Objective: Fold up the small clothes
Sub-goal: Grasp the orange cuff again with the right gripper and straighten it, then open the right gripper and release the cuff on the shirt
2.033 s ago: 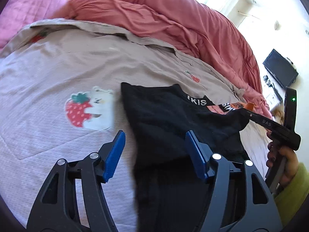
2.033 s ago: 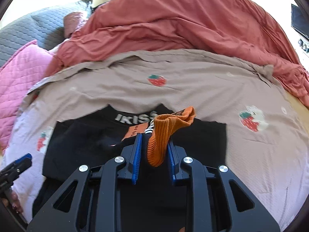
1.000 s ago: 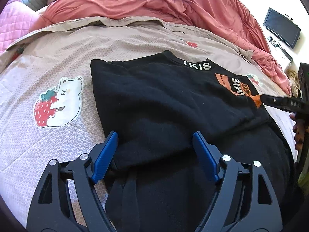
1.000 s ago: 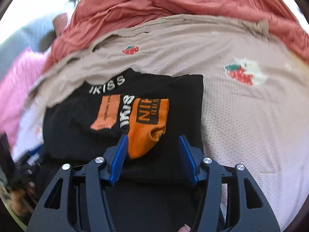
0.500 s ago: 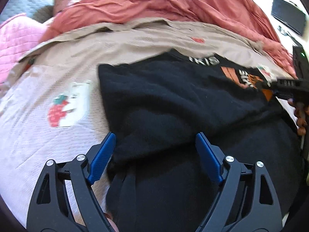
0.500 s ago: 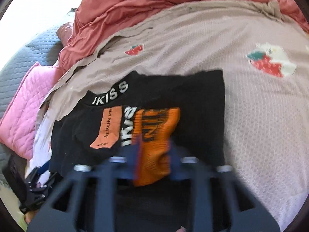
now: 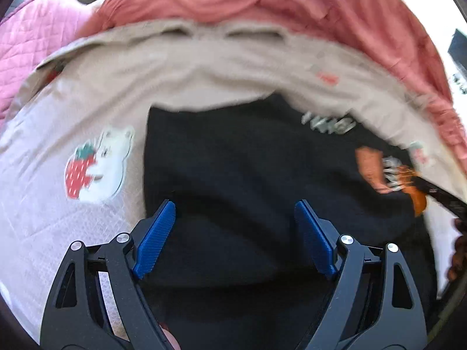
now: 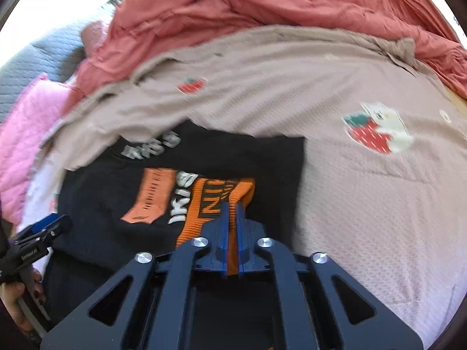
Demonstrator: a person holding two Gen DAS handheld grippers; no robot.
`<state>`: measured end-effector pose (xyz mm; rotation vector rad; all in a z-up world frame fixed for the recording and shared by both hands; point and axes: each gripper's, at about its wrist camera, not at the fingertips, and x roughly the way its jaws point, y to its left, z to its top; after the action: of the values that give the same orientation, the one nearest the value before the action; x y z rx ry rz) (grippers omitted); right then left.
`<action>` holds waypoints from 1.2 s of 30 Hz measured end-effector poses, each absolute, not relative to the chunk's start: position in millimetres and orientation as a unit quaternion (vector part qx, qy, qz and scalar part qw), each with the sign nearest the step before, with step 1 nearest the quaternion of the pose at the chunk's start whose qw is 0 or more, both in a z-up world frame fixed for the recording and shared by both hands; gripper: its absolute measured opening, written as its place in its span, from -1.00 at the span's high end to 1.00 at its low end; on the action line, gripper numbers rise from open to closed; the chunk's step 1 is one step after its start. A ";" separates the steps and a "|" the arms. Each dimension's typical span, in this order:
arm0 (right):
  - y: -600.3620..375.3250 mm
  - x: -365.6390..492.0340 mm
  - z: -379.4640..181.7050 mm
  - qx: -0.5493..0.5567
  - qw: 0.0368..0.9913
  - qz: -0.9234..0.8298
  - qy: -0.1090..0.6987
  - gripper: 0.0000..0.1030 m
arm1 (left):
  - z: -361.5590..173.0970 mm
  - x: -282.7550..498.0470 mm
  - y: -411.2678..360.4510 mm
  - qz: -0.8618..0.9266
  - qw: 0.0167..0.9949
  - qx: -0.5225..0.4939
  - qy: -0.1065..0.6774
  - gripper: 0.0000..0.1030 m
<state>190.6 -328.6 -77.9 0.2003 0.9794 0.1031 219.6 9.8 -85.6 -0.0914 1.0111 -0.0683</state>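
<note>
A black garment (image 7: 233, 160) with white lettering and an orange label (image 8: 151, 198) lies spread on the bed. On its right part rests an orange sock (image 8: 210, 207) with black letters. My right gripper (image 8: 232, 213) is shut on the sock's near end, and orange fabric shows between its blue pads. The left wrist view shows that gripper (image 7: 423, 185) at the far right, with the sock (image 7: 418, 198) in it. My left gripper (image 7: 235, 204) hangs open over the garment's near left part, with nothing pinched. In the right wrist view the left gripper (image 8: 49, 223) is at the left edge.
The beige sheet (image 7: 204, 67) carries strawberry-bear prints (image 7: 96, 163) (image 8: 376, 131). A rumpled red duvet (image 8: 262, 0) is heaped along the far side. A pink quilted pillow (image 7: 35, 38) and a grey quilt (image 8: 32, 58) lie at the left. A person's hand (image 8: 17, 300) holds the left gripper.
The right gripper's jaws have closed onto the orange sock that lay between them. The left gripper shifted over the black garment and stayed open.
</note>
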 end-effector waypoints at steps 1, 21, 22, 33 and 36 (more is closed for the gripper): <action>-332.3 192.0 -83.5 0.106 0.871 0.047 0.477 0.94 | -90.6 220.2 9.2 -0.030 0.870 -0.042 0.490 -0.50; -254.5 172.2 -67.6 -0.026 0.892 0.148 0.427 0.85 | -84.3 210.4 -21.5 -0.057 0.868 0.012 0.493 -0.49; -252.8 175.8 -76.5 -0.038 0.884 0.135 0.446 0.86 | -89.3 210.6 -20.7 -0.055 0.865 0.016 0.499 -0.51; -269.2 188.6 -92.5 0.024 0.863 0.130 0.487 1.00 | -93.3 205.0 -20.0 -0.061 0.870 0.004 0.489 -0.52; -272.7 185.4 -90.0 0.039 0.863 0.136 0.485 0.95 | -92.0 205.0 -20.1 -0.062 0.870 0.004 0.488 -0.52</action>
<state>185.4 -272.7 -90.0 0.0823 1.0177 0.2853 205.0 -20.1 -92.0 0.0092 1.0212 -0.1298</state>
